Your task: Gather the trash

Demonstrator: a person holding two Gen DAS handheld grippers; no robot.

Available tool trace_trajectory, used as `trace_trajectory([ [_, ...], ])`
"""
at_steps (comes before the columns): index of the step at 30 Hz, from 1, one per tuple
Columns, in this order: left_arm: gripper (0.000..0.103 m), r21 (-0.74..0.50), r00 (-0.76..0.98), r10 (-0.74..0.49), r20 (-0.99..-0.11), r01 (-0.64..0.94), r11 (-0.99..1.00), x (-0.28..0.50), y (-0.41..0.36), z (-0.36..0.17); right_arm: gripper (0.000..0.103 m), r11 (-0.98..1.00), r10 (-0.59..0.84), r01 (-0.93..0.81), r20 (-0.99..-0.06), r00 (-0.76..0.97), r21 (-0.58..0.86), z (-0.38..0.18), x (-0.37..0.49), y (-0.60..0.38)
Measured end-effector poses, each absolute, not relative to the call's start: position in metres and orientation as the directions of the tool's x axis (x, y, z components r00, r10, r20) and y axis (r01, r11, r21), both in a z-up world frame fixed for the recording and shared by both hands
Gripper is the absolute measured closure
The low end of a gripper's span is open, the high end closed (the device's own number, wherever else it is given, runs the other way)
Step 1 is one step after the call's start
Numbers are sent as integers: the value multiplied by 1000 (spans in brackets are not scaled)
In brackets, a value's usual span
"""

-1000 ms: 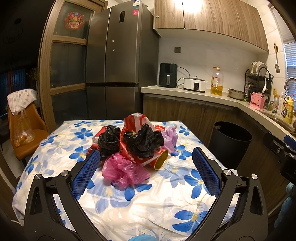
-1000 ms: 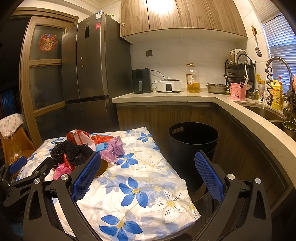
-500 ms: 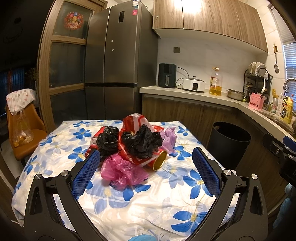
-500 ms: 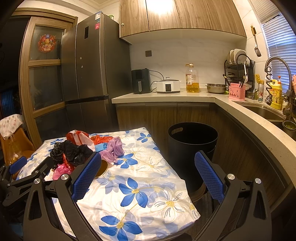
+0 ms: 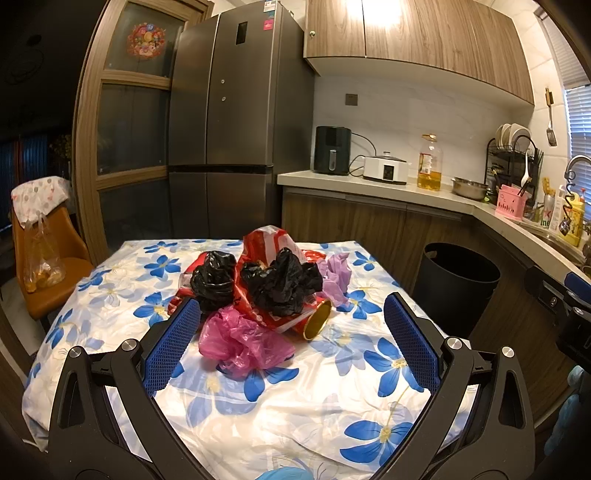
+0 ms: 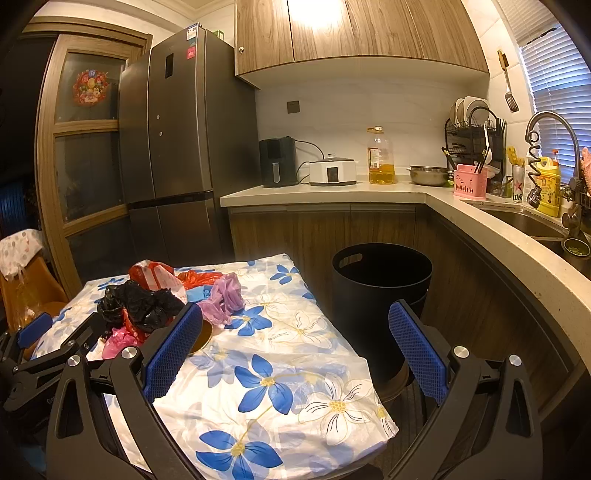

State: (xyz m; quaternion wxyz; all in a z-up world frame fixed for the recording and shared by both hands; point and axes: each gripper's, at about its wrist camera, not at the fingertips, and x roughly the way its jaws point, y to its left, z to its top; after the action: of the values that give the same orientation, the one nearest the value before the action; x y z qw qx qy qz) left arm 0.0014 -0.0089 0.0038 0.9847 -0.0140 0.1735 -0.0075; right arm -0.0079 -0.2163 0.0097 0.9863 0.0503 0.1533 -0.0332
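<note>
Both grippers spread wide over the flowered bench, holding nothing.

The left gripper (image 5: 291, 343) hangs with jaws apart just short of the trash pile (image 5: 266, 284), which sits mid-bench (image 5: 295, 413): black bags, a red wrapper, a pink bag (image 5: 240, 343) nearest, a gold-rimmed can (image 5: 317, 319) on its side. The right gripper (image 6: 295, 347), also apart, faces the black bin (image 6: 382, 291), which stands on the floor beside the bench, well right of the pile.

Warm dim light, glare on the upper cabinets (image 5: 402, 29); sharp centre, bowed dark corners (fisheye)
</note>
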Motion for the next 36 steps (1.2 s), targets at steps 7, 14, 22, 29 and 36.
trace_trajectory([
  [7, 5, -30, 940, -20, -341, 10, 999, 2, -9, 4, 5, 993, -52, 82, -306, 951, 88, 10, -8, -216],
  [14, 5, -33, 940, -23, -341, 12, 999, 3, -11, 5, 5, 993, -52, 83, -306, 951, 89, 8, -7, -216],
  [22, 5, -35, 940, -24, -340, 13, 999, 4, -12, 5, 5, 993, -53, 84, -306, 951, 89, 8, -7, -217],
  [29, 5, -36, 942, -26, -336, 14, 999, 8, -17, 8, 5, 993, -54, 85, -308, 950, 88, 9, -7, -217],
  [36, 5, -38, 942, -25, -335, 14, 999, 8, -15, 8, 5, 992, -54, 85, -306, 950, 88, 9, -7, -217],
])
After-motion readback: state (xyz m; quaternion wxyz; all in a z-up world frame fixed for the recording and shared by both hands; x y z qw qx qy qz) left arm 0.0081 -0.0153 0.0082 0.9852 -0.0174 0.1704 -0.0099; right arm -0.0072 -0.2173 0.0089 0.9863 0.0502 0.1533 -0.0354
